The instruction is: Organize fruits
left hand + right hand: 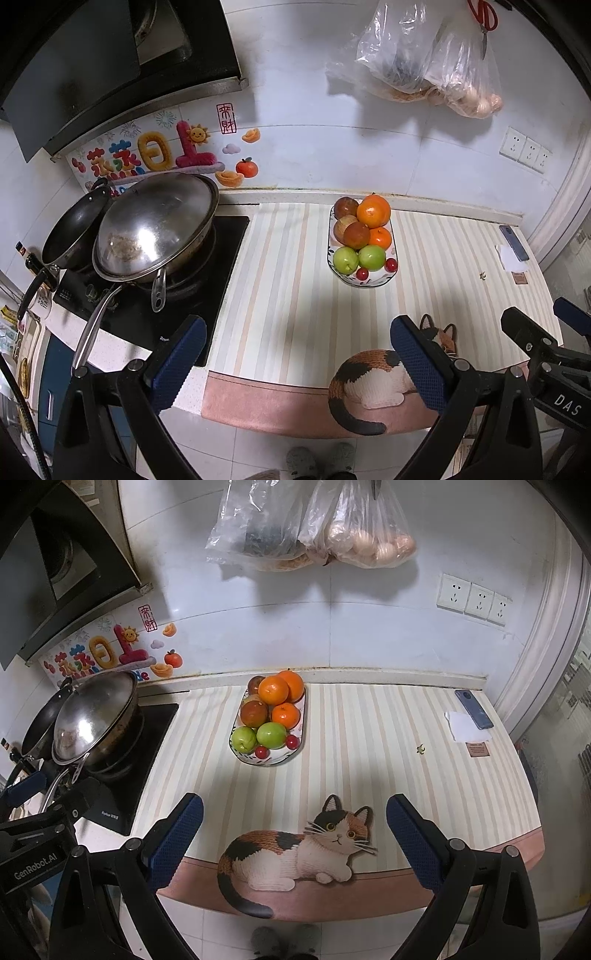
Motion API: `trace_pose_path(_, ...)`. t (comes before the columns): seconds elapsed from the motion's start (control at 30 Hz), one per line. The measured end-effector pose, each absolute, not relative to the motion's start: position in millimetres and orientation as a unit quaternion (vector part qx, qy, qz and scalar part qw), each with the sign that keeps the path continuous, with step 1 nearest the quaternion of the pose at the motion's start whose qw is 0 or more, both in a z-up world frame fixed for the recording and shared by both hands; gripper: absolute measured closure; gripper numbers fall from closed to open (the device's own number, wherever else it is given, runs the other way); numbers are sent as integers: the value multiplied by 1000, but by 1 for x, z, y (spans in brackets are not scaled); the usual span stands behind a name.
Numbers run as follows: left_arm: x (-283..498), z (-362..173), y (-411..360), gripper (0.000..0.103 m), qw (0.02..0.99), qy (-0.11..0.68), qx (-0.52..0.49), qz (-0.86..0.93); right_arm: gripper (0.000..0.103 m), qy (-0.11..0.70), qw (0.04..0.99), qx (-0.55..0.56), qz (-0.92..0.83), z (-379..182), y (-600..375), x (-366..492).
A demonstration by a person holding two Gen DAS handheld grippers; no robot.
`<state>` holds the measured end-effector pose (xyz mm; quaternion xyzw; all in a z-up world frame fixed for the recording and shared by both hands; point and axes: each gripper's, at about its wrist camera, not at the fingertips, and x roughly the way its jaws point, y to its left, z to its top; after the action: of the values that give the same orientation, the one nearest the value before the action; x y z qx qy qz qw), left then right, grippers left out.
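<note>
Fruits fill a long white patterned ceramic dish [369,282] toward the far side of the striped counter [288,295]: in the left wrist view I see two big oranges [375,211], reddish apples [356,235], two green apples [346,259] and two small red cherries [391,264] at the near end. My left gripper [295,363] hangs over the near edge of the counter with its blue-padded fingers spread wide and nothing between them, well apart from the dish. A steel-lidded wok [155,225] sits on the black stove to the left.

From the right wrist view, the same dish [273,761] lies far and a little left of centre, fruit heaped in it. My right gripper [293,840] is likewise spread wide and holding nothing, above the calico cat picture [295,853] on the mat. A dark blue phone [474,709] rests at the far right.

I judge no fruit loose on the counter, so the sorting looks either finished or not begun. Any next move would need one gripper carried forward to the dish, taking a top orange first so the pile does not roll.
</note>
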<state>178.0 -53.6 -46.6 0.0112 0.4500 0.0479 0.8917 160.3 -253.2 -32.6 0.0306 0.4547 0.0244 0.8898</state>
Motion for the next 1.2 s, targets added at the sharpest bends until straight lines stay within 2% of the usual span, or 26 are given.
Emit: trace_pose_path(1.2,172,-42,-56,1,892,449,2,46,2,455,889,31,39,-25,-259,160)
